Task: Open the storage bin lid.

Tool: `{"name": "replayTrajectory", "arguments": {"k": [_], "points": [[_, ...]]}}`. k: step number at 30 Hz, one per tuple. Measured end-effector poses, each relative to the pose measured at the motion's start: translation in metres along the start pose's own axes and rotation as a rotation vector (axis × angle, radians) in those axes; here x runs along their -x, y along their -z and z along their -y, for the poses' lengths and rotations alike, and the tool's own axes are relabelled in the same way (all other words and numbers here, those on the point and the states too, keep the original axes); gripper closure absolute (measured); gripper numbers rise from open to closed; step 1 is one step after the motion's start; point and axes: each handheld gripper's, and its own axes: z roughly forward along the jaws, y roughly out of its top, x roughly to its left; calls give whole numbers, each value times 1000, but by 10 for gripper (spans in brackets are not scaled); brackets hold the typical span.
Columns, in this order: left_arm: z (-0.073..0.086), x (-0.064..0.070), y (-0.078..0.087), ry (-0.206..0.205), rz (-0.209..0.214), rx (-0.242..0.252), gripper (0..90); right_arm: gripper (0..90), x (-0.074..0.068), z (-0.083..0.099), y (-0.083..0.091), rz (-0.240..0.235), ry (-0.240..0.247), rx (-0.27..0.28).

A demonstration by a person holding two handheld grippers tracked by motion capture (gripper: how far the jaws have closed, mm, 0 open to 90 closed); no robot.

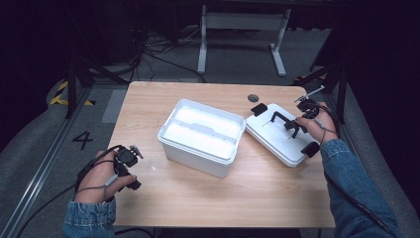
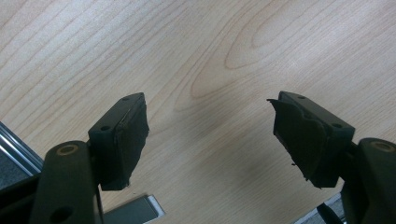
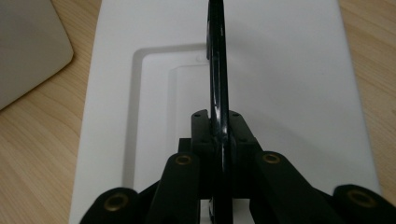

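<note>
- We have the lid (image 1: 281, 135), a flat white plastic panel, lying on the right part of the counter (image 1: 178, 198), just beside the open white storage box (image 1: 200, 136) and apart from it by a narrow strip of wood.
- Its black carry handle (image 3: 217, 79) stands up from a shallow recess in the middle of the lid; black latches (image 1: 258, 109) sit at the two short ends.
- Our right gripper (image 3: 218, 123) is pressed together on that handle, the bar pinched between the two pads, as the right gripper view shows plainly.
- We judge the lid light and stiff, likely a little slick on its smooth face, so the handle is the sensible place to hold; a pinch at the middle of the bar should keep the panel from tipping to one end.
- The handle may pivot in its sockets, so we expect the lid to swing under the grip when it comes up, and the loose latches may flap.
- The box sits mid-counter, with a tray or divider showing inside.
- Our left gripper (image 2: 210, 135) hangs over bare wood at the near left corner of the counter, jaws spread wide with nothing between them.
</note>
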Motion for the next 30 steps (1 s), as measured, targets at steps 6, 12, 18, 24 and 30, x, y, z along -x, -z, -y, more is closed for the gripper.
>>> {"name": "replayTrajectory", "arguments": {"k": [6,12,18,24,30], "points": [[0,0,-1,-1,5,-3,272,840,1,4,-10,-8,-3,-6],[0,0,-1,-1,10,-4,272,839,3,9,-17,-19,-13,-8],[0,0,-2,0,9,-4,271,837,6,12,-20,-31,-21,-14],[-1,0,-2,-7,2,-6,269,824,10,16,-23,-69,-60,-4],[-2,-1,-2,-6,13,-9,269,688,15,18,-21,-33,-78,17]]}}
